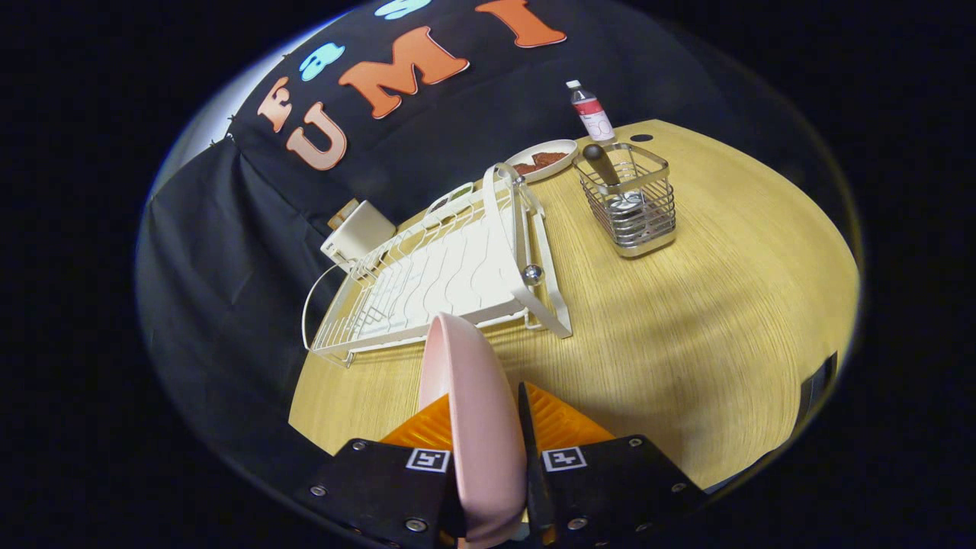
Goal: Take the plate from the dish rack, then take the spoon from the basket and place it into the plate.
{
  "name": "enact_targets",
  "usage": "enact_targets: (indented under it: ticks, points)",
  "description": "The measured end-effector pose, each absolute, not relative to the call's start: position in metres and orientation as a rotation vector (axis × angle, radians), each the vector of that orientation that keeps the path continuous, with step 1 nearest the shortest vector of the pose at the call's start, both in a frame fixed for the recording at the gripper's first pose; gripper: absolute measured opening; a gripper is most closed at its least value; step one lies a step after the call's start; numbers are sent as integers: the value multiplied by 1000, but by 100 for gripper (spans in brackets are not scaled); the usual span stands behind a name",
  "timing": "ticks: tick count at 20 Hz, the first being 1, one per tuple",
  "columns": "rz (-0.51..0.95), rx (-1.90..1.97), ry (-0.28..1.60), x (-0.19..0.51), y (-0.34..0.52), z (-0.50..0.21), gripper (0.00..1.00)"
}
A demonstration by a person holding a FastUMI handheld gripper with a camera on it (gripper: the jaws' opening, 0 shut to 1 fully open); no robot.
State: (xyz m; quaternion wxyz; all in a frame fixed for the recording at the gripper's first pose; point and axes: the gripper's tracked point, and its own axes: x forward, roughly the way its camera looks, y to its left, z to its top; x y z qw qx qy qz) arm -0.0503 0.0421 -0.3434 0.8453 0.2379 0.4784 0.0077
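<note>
The jaws clamp the pink plate (473,412) on edge between them, its rim pointing ahead toward the dish rack (442,274), while the spoon (606,171), apparently handle-up, stands in the basket (633,206) well beyond, ahead and rightward across the surface (686,335).

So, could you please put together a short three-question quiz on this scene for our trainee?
1. True or false: the hand-held gripper is shut on the pink plate.
2. The spoon stands in: A) the dish rack B) the wire basket C) the white plate.
3. What stands on the table just beyond the basket?

Key: 1 true; 2 B; 3 a bottle.
</note>
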Motion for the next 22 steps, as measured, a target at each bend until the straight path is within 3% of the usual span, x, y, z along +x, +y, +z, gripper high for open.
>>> enact_targets:
  ticks: [5, 11, 18, 22]
  points:
    - [17, 477, 1020, -52, 31, -358, 33]
    - [18, 355, 1001, -51, 19, -370, 45]
    - [-40, 235, 961, -43, 1, -378, 68]
    - [-76, 87, 907, -35, -21, -371, 68]
